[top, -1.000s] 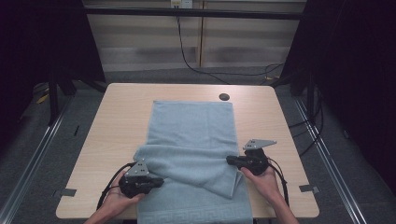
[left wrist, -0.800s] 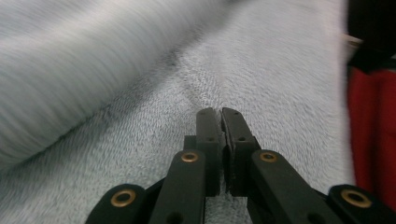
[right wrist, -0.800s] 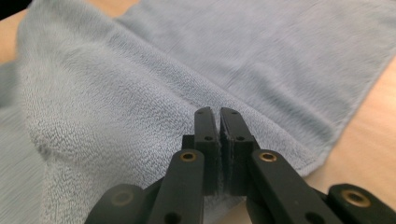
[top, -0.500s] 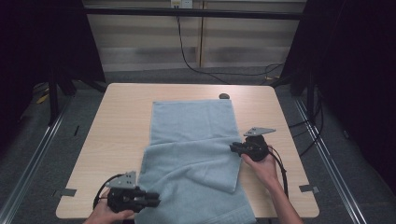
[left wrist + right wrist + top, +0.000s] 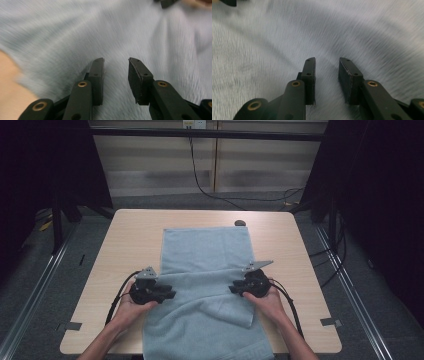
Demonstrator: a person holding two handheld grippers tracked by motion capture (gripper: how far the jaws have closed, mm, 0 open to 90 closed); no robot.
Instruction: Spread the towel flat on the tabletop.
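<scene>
Towel (image 5: 205, 270), pale blue, spread lengthwise down the middle of the wooden table (image 5: 125, 235), far edge just short of a small dark disc (image 5: 240, 223) near the table's far side, near end hanging over the near edge. Folded across itself about halfway along, with a thicker band running left to right and a loose flap (image 5: 235, 310) lying on the near part, right of centre.

Left gripper (image 5: 167, 294) held in the left hand (image 5: 132, 302) at the towel's left edge, jaws pointing right onto the fold. Right gripper (image 5: 234, 289) held in the right hand (image 5: 267, 300) at the right edge, jaws pointing left, opposite the other across the band. Grey three-cornered plates on top of both, cables trailing back along the forearms toward the near edge.

In the left gripper view, left gripper (image 5: 115, 72) parted, jaws just opened, a gap between the pads and only blurred towel (image 5: 75, 32) pile behind them, nothing pinched; bare table at the left of that view. In the right gripper view, right gripper (image 5: 326, 71) likewise parted after just opening, towel (image 5: 362, 32) filling the background, no cloth between the pads. Both released, hovering close over the fabric; contact with the cloth below not clear.
</scene>
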